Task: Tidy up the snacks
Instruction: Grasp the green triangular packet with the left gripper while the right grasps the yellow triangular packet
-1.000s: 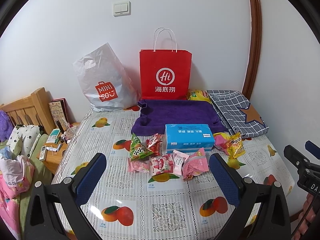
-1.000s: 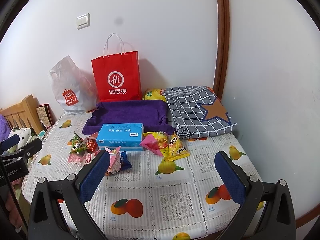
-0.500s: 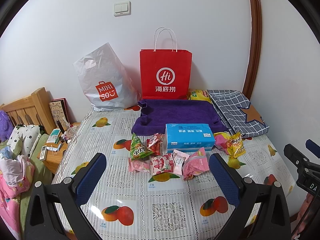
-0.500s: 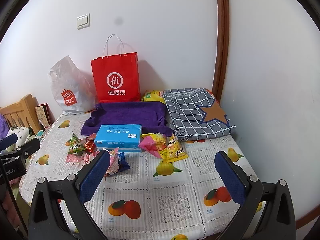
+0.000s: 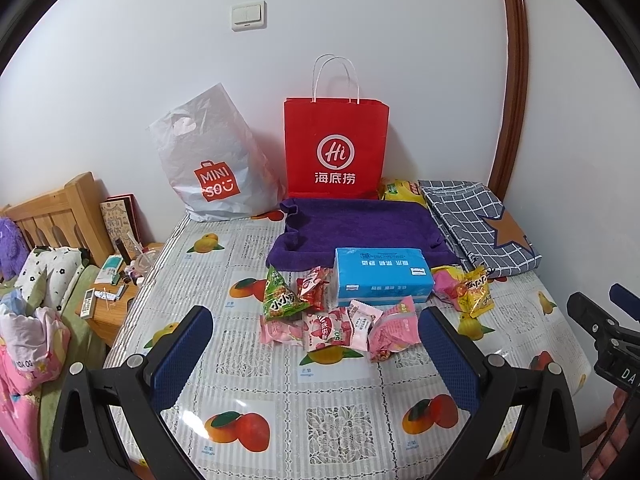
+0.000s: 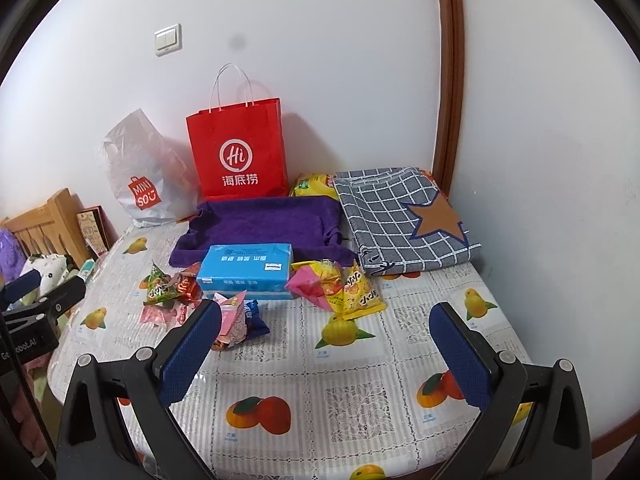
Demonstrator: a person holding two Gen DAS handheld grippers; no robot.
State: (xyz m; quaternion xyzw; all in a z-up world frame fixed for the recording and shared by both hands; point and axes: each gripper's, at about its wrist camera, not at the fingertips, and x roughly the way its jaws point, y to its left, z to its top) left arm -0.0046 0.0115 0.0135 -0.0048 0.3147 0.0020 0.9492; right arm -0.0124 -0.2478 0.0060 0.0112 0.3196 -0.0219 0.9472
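Several snack packets lie mid-table around a blue tissue box (image 5: 382,281) (image 6: 245,270). A green packet (image 5: 280,294) and a red one (image 5: 313,287) sit left of the box, pink packets (image 5: 334,328) in front of it, and yellow packets (image 5: 474,291) (image 6: 358,290) to its right. My left gripper (image 5: 314,354) hovers open above the near table, short of the pink packets, holding nothing. My right gripper (image 6: 326,356) is open too, with its left finger (image 6: 188,354) overlapping a pink packet (image 6: 232,318) in view.
A red paper bag (image 5: 336,148) and a white plastic bag (image 5: 214,168) stand against the back wall. A purple towel (image 5: 360,230) and a checked grey cloth (image 5: 480,226) lie behind the snacks. A bed and a nightstand (image 5: 110,300) are off the table's left edge.
The right wrist view has shifted slightly, so the scene sits a little lower and farther left. The left gripper and all snacks are unchanged.
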